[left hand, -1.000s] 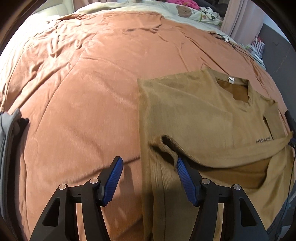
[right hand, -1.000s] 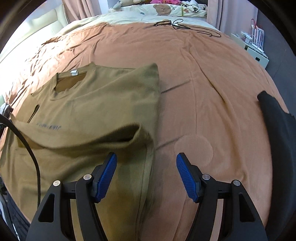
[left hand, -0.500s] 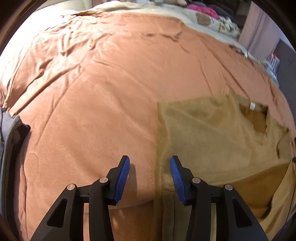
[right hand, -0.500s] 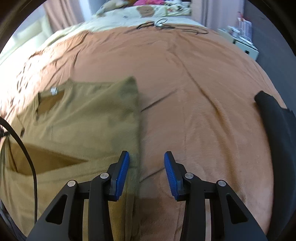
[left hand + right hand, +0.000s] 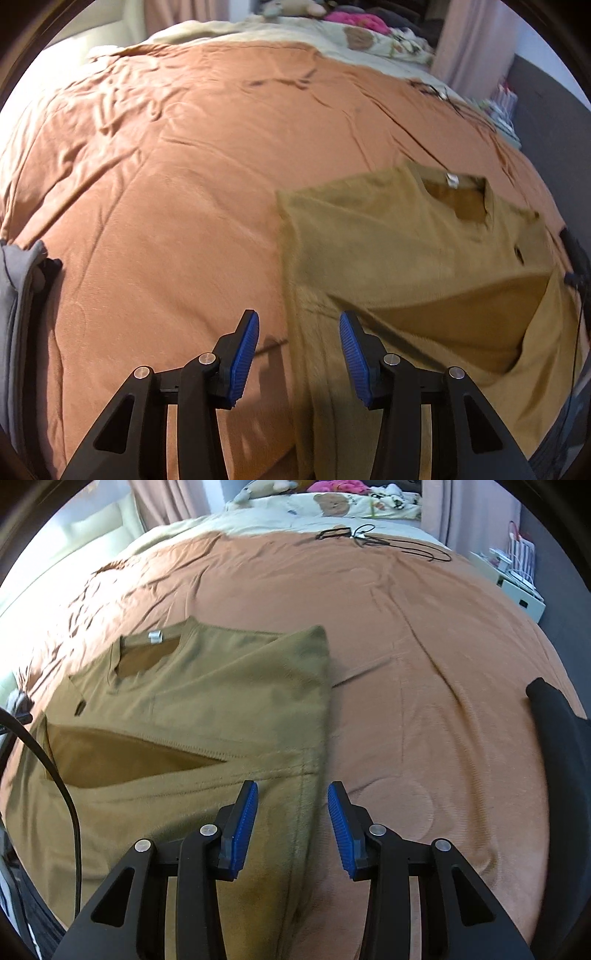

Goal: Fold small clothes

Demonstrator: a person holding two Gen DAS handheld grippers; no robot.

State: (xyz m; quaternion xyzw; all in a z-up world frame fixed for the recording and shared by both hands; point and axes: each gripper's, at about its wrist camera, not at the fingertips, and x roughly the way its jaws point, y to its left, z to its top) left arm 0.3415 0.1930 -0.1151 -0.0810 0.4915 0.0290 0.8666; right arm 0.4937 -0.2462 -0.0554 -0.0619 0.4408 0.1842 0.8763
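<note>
Both grippers' jaws have just been closing from their wider spread a second ago, and the sleeve ends raised near them then are now lying flat across the shirt. Rust-orange bedspread (image 5: 177, 192) is covering the bed, wrinkled toward its far end. Olive-brown shirt (image 5: 221, 686) is lying flat on it, sleeves folded inward across the chest, neck label pointing away. Left gripper (image 5: 299, 354) is hovering over the shirt's left folded edge, jaws partly apart, the edge running between them, pads not pressing it. Right gripper (image 5: 293, 823) is sitting over the right folded edge, jaws likewise apart and gripping nothing. Black garment (image 5: 561, 738) is lying at the right edge, grey cloth (image 5: 14, 295) at the left. Black cable (image 5: 388, 544) is resting near the pillows.
</note>
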